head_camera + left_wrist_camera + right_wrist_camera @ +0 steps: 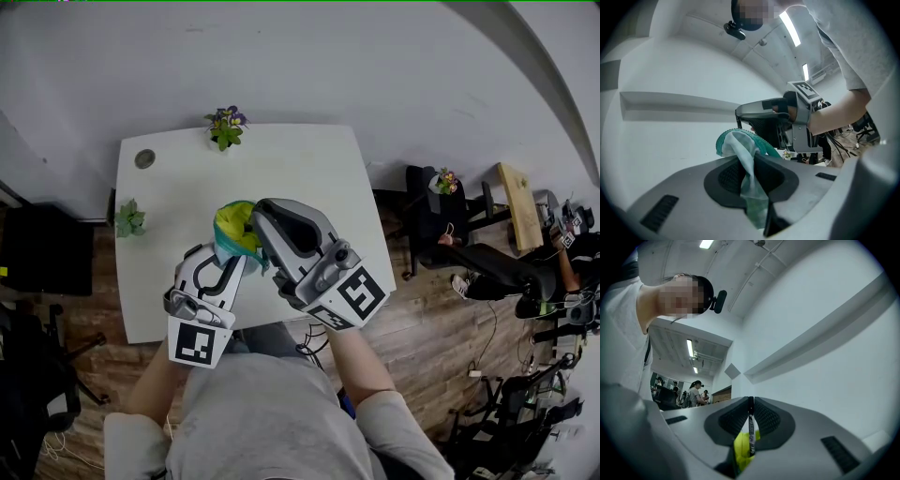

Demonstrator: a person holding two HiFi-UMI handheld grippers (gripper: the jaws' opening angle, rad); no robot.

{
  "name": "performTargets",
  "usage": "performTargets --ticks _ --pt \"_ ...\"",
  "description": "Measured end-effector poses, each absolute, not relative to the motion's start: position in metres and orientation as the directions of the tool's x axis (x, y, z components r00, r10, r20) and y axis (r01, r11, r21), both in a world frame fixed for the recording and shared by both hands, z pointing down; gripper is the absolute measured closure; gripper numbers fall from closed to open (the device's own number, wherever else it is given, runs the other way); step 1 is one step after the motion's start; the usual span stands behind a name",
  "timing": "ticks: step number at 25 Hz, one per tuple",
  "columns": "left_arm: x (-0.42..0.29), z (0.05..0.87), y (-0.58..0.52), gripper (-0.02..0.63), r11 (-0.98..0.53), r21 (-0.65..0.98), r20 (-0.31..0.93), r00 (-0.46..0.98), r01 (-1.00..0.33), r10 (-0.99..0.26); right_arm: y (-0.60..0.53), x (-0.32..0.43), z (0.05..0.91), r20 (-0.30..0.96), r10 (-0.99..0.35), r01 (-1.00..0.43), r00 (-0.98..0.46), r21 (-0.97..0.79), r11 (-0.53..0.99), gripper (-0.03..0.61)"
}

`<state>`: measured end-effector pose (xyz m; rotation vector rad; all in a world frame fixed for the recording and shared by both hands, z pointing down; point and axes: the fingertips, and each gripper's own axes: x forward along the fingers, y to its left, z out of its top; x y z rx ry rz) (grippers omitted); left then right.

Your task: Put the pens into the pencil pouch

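Observation:
Over the white table I hold a soft pencil pouch, yellow on top and teal at its side, between both grippers. My left gripper comes at it from below left and is shut on a fold of the teal fabric, which bunches between its pads at the left gripper. The right gripper reaches in from the right; at the right gripper the jaws are shut on a thin printed pull strip of the pouch, with yellow fabric hanging below. No pen shows in any view.
A small pot with purple flowers stands at the table's far edge, a green plant at its left edge and a round cable port in the far left corner. Black chairs stand on the wooden floor to the right.

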<state>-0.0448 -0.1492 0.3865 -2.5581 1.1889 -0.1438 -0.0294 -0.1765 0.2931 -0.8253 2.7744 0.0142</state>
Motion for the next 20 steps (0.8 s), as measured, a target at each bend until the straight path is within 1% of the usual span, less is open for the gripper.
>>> performTargets --ticks 6,8,10,12,16,18,20 --pt "-0.049 0.381 -0.15 0.539 -0.586 -0.333 -0.057 0.636 -0.738 -0.769 -0.174 -0.032 0.312 -0.144 -0.567 -0.572 -0.811 -0.003 0.82 0.525" --pt "-0.05 0.381 -0.152 0.539 -0.583 -0.336 -0.055 0.633 -0.74 -0.772 -0.174 -0.032 0.312 -0.141 -0.568 -0.572 -0.811 -0.011 0.82 0.52" --pt "-0.051 0.382 -0.153 0.539 -0.582 -0.334 -0.053 0.631 -0.742 -0.774 -0.176 -0.03 0.311 -0.143 -0.565 -0.568 -0.813 -0.024 0.823 0.498" --pt "-0.051 0.383 -0.154 0.538 -0.58 -0.335 -0.049 0.628 -0.743 -0.777 -0.177 -0.025 0.31 -0.147 -0.57 -0.572 -0.808 -0.033 0.819 0.494" --pt "-0.051 0.387 -0.154 0.538 -0.575 -0.34 -0.032 0.62 -0.744 -0.784 -0.186 -0.003 0.314 -0.137 -0.63 -0.626 -0.764 -0.079 0.776 0.495" --pt "-0.053 0.39 -0.156 0.538 -0.574 -0.337 -0.028 0.617 -0.746 -0.786 -0.195 0.01 0.327 -0.084 -0.666 -0.659 -0.741 -0.102 0.746 0.513" --pt "-0.054 0.392 -0.157 0.538 -0.572 -0.338 -0.027 0.615 -0.748 -0.788 -0.205 0.021 0.349 0.01 -0.688 -0.685 -0.726 -0.107 0.721 0.532"
